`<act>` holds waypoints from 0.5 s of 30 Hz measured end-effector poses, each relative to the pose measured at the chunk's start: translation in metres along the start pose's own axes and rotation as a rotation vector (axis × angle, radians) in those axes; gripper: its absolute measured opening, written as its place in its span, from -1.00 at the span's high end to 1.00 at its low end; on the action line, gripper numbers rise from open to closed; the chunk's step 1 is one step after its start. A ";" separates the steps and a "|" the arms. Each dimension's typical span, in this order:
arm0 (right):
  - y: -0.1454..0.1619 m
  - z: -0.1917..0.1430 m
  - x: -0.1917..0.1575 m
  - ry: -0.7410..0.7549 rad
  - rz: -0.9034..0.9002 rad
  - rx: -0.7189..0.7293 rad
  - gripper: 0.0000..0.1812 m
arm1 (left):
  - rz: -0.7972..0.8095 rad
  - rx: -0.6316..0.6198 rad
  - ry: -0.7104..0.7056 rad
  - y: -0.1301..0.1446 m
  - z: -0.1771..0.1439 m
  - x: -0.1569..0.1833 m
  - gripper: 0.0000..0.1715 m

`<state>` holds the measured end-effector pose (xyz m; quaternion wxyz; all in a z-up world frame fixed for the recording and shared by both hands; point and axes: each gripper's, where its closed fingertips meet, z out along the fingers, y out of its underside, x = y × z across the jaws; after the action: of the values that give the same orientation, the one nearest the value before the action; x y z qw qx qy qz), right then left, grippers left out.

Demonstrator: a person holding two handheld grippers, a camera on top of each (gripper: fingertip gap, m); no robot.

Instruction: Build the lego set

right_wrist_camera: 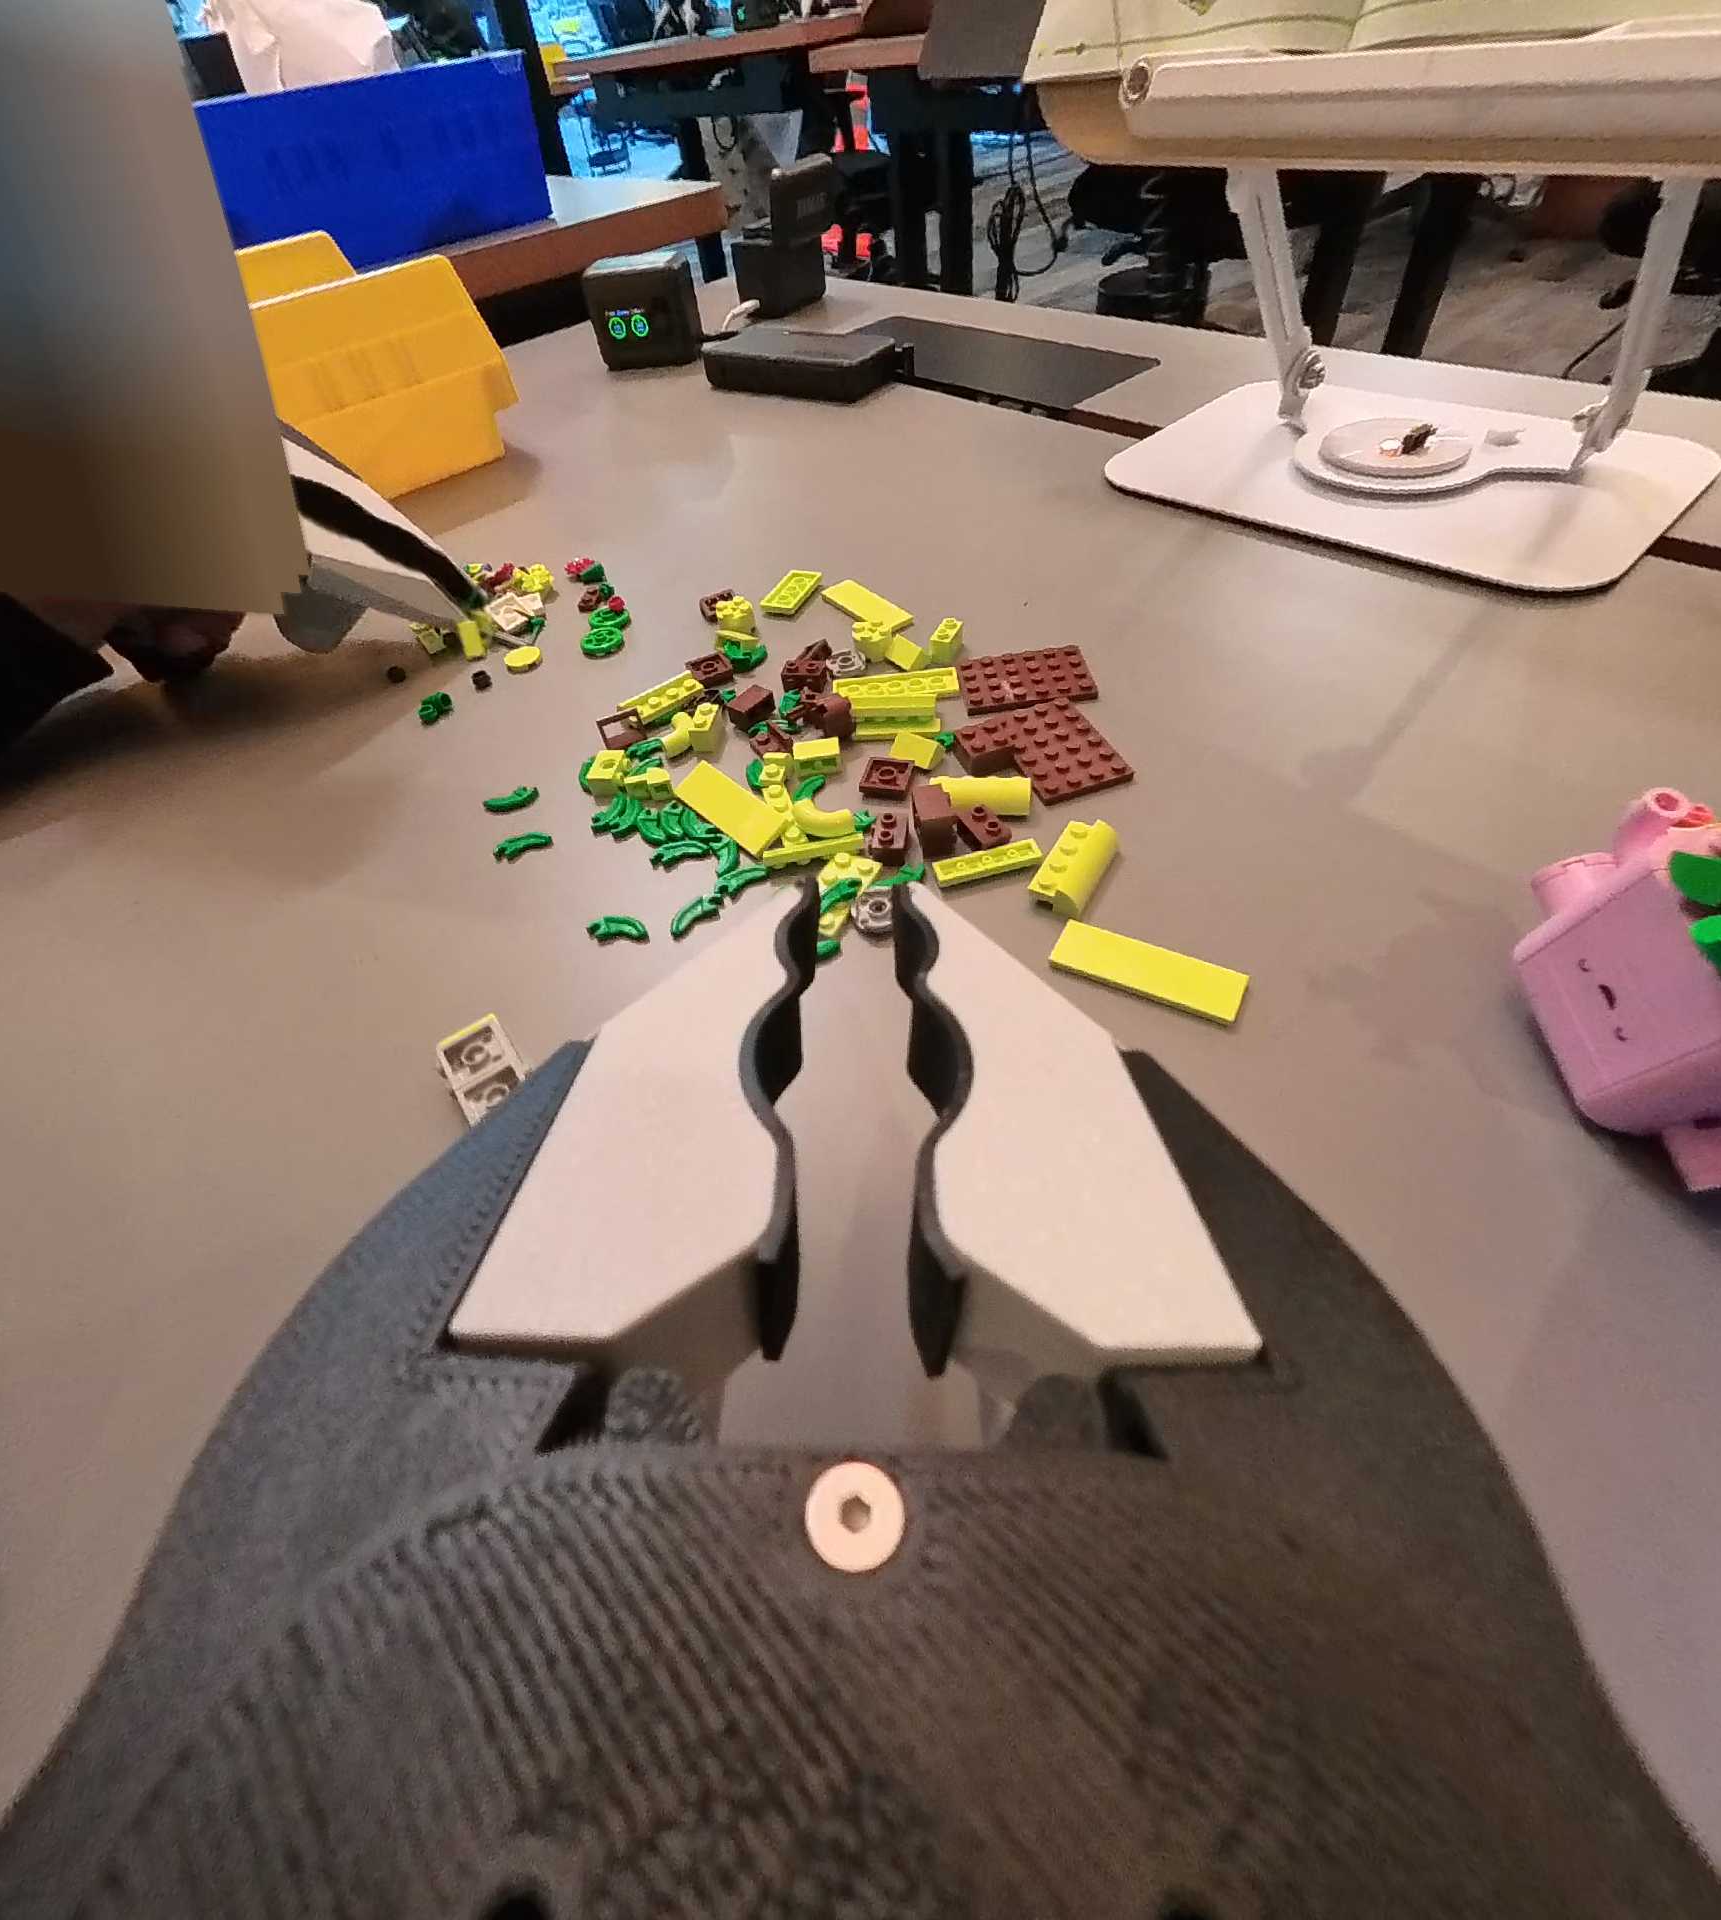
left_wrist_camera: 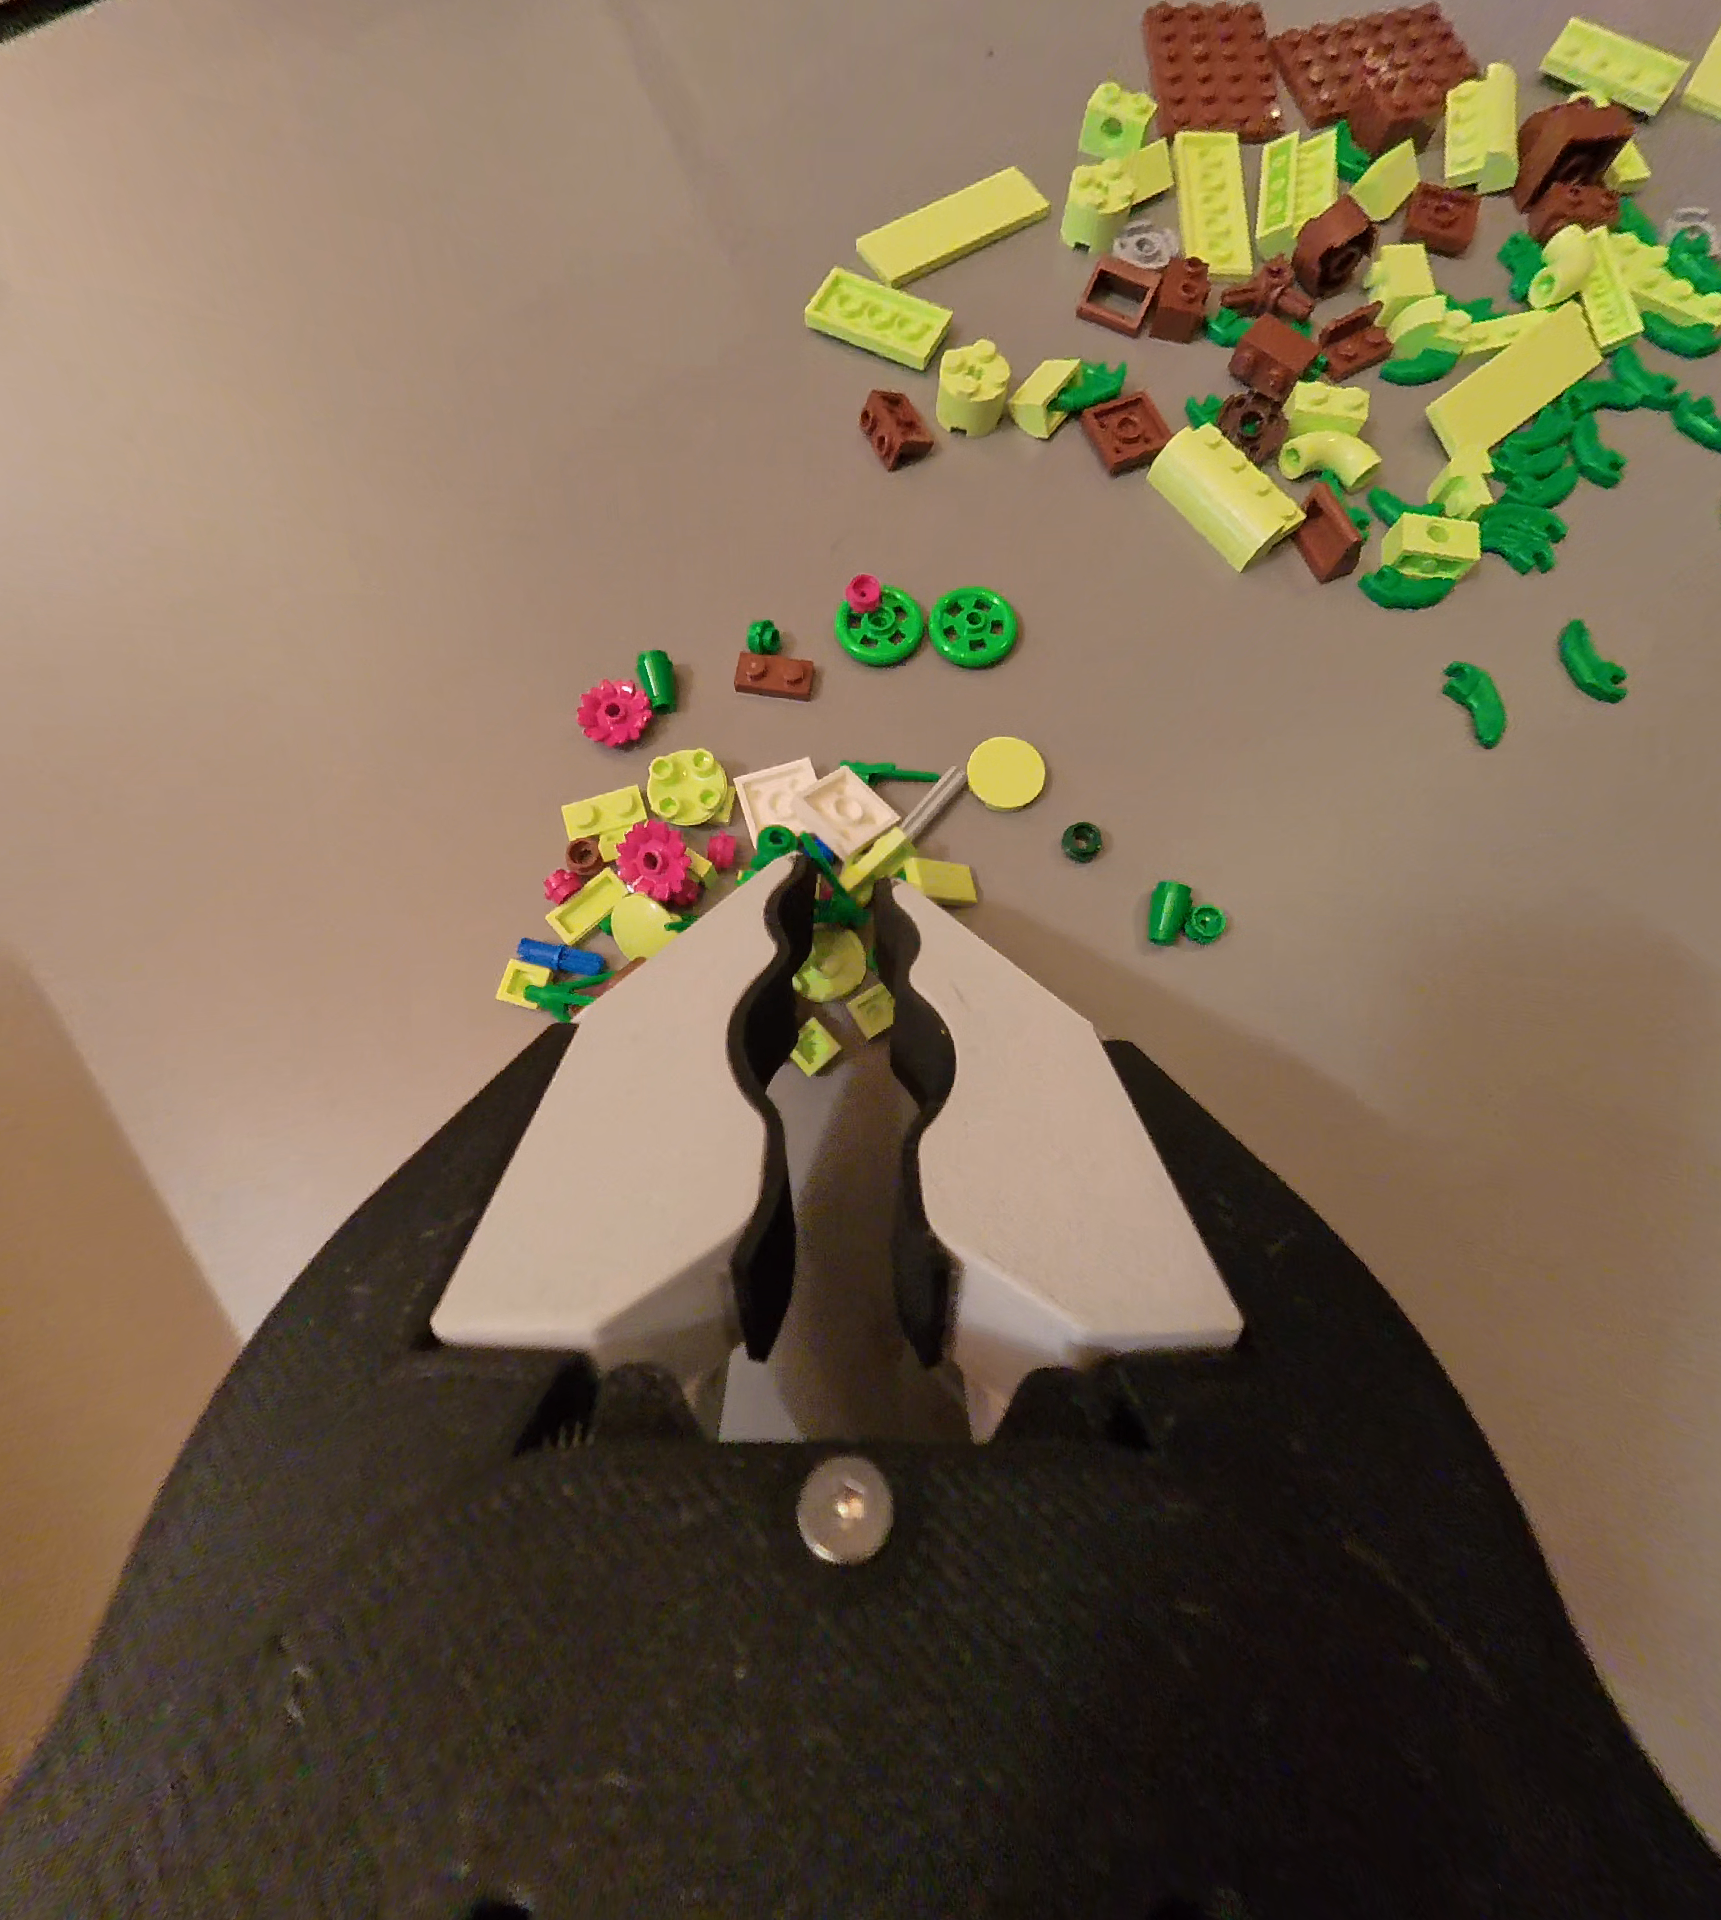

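An open office or lab workspace. Beyond the right gripper, the grey table carries a yellow bin, a black charger and a white stand; farther back stand more desks, a blue bin and hanging cables.

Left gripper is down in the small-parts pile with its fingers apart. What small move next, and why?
Probably close the left gripper gently, then lift a little. Its tips sit in the heap of small lime, white and pink lego pieces with a gap between them, and whether any single piece lies squarely between them can't be told. The right gripper hovers open over the larger pile, holding nothing.
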<state>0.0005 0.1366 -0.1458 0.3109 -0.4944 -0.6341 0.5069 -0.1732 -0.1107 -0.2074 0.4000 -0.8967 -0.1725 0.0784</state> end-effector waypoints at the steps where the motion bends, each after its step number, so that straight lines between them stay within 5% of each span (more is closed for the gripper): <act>1: -0.001 0.000 0.000 -0.003 0.005 0.004 0.88 | 0.009 0.002 0.002 0.000 0.000 0.001 0.90; 15: 0.000 0.000 -0.001 -0.012 0.002 0.000 0.87 | 0.103 -0.009 -0.017 -0.002 0.005 0.012 0.87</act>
<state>0.0010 0.1354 -0.1456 0.3066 -0.4918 -0.6353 0.5104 -0.1644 -0.1018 -0.2091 0.3898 -0.9056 -0.1297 0.1058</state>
